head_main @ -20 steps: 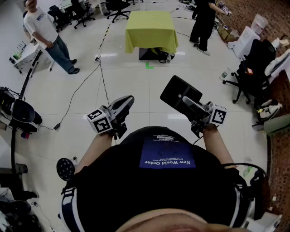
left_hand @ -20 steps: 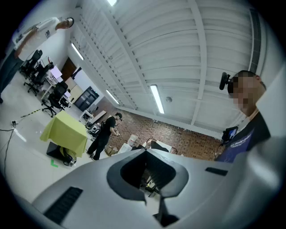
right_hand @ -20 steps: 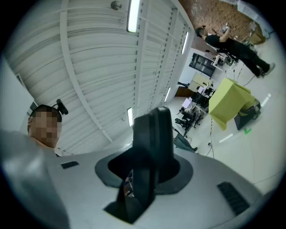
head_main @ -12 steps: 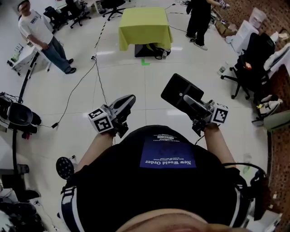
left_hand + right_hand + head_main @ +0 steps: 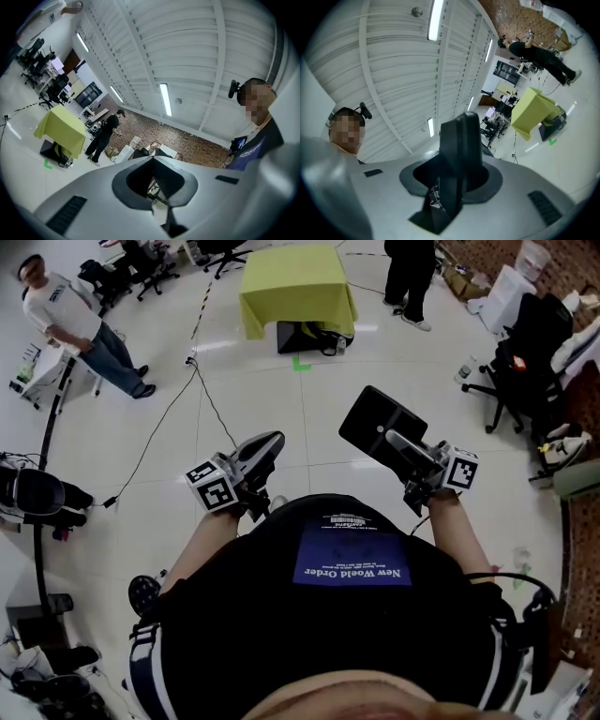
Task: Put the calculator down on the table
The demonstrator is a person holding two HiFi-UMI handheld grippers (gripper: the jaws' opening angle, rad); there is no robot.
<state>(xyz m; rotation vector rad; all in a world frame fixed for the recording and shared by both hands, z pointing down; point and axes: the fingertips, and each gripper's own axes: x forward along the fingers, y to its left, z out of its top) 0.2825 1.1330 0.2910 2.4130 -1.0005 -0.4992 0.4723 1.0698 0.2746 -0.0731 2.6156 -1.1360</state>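
Two grippers: right gripper (image 5: 401,444) pinches the calculator (image 5: 373,421) by one edge, aloft, well short of the table (image 5: 298,287); left gripper (image 5: 270,442) pressed together, empty. Calculator probably light, stiff, smooth; edge grip suits.

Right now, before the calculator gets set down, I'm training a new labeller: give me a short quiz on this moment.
1. True or false: the calculator already lies on the yellow-covered table.
2. Which gripper holds the calculator? A: left gripper. B: right gripper.
3. Fill in: the left gripper's fingers are ___ (apart or together), with nothing between them.

Key: 1 false; 2 B; 3 together.
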